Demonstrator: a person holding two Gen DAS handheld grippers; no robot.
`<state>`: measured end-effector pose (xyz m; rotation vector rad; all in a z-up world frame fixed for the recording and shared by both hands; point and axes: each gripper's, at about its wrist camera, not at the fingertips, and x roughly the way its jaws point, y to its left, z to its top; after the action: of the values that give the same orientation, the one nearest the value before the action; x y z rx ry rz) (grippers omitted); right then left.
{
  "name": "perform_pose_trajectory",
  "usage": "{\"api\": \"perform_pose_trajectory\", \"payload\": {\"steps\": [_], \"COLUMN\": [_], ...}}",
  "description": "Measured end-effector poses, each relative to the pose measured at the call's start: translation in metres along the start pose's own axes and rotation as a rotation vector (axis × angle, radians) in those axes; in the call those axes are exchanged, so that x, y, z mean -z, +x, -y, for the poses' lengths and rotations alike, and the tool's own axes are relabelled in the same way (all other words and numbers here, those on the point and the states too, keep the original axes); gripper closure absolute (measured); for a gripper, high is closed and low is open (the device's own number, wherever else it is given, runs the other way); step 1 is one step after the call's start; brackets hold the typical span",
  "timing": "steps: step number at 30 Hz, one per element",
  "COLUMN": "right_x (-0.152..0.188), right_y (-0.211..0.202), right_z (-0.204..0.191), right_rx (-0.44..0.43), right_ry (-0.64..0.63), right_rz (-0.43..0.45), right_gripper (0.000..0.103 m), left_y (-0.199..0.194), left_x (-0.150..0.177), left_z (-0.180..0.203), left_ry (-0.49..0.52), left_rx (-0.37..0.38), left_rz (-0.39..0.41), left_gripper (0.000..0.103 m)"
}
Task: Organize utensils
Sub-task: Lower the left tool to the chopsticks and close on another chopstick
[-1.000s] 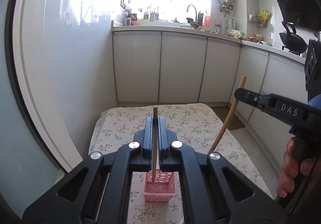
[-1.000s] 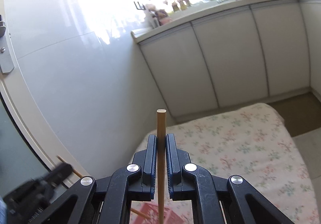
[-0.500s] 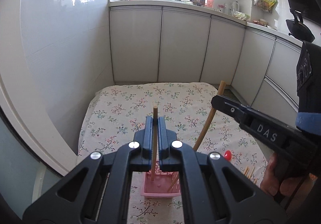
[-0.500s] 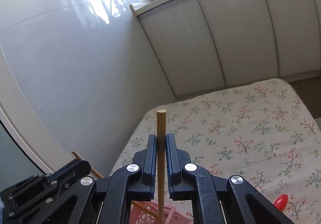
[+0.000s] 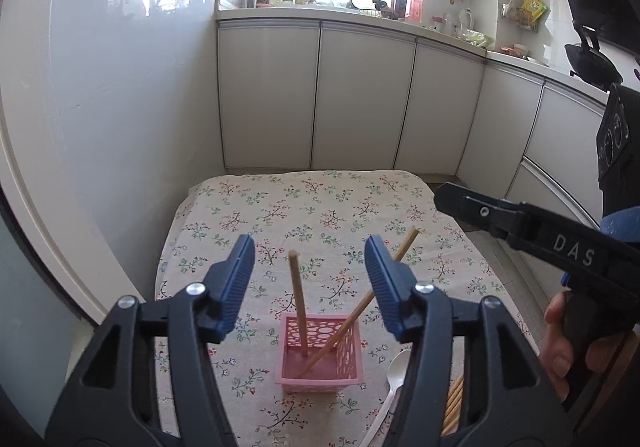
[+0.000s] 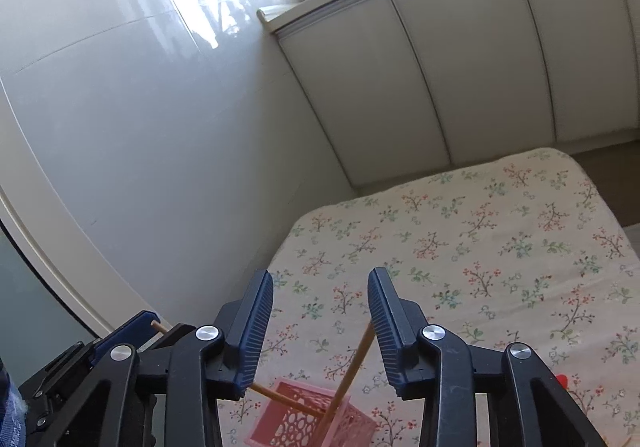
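A pink perforated basket (image 5: 320, 369) stands on the floral tablecloth (image 5: 320, 215). Two wooden chopsticks stand in it: one nearly upright (image 5: 298, 299), one leaning right (image 5: 384, 271). My left gripper (image 5: 310, 279) is open above the basket, its jaws either side of the sticks without touching them. My right gripper (image 6: 320, 311) is open above the same basket (image 6: 312, 423), with the leaning chopstick (image 6: 356, 359) between its jaws. The right gripper's body also shows at the right in the left wrist view (image 5: 540, 231).
A white spoon (image 5: 394, 371) and several more chopsticks (image 5: 454, 407) lie right of the basket. A red object (image 6: 562, 381) lies on the cloth at the right. White wall on the left, kitchen cabinets (image 5: 360, 99) behind the table.
Both grippers were shut on a chopstick each. Both have opened and let go, and the two chopsticks now stand in the pink basket.
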<state>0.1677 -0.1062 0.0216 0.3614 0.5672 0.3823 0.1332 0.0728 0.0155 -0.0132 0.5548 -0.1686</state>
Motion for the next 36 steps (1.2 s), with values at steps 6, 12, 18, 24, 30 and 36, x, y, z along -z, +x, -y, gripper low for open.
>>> {"api": "perform_pose_trajectory", "payload": {"steps": [6,12,18,24,30,36], "right_x": [0.002,0.011,0.025,0.045,0.064,0.077], "right_y": [-0.032,-0.063,-0.086,-0.092,-0.094,-0.09], "right_z": [0.015,0.042,0.073,0.11,0.148,0.175], "right_rx": [0.042,0.104,0.185,0.258,0.313,0.35], "right_ry": [0.012,0.041,0.079,0.143,0.22,0.261], "right_rz": [-0.023,-0.072,-0.136,-0.242,-0.332,-0.423], "right_gripper": [0.034,0.025,0.019,0.018,0.018,0.018], "left_y": [-0.015,-0.021,-0.025,-0.02,0.005,0.035], "left_x": [0.007,0.02,0.033,0.045,0.066,0.088], "left_z": [0.008,0.019,0.034,0.066,0.099,0.123], "left_ry": [0.011,0.009,0.007,0.044,0.081,0.096], "left_rx": [0.009,0.032,0.071,0.146,0.191,0.225], "left_rz": [-0.028,-0.093,-0.165,-0.243,-0.371,-0.503], "left_gripper": [0.025,0.018,0.016,0.016,0.016,0.016]}}
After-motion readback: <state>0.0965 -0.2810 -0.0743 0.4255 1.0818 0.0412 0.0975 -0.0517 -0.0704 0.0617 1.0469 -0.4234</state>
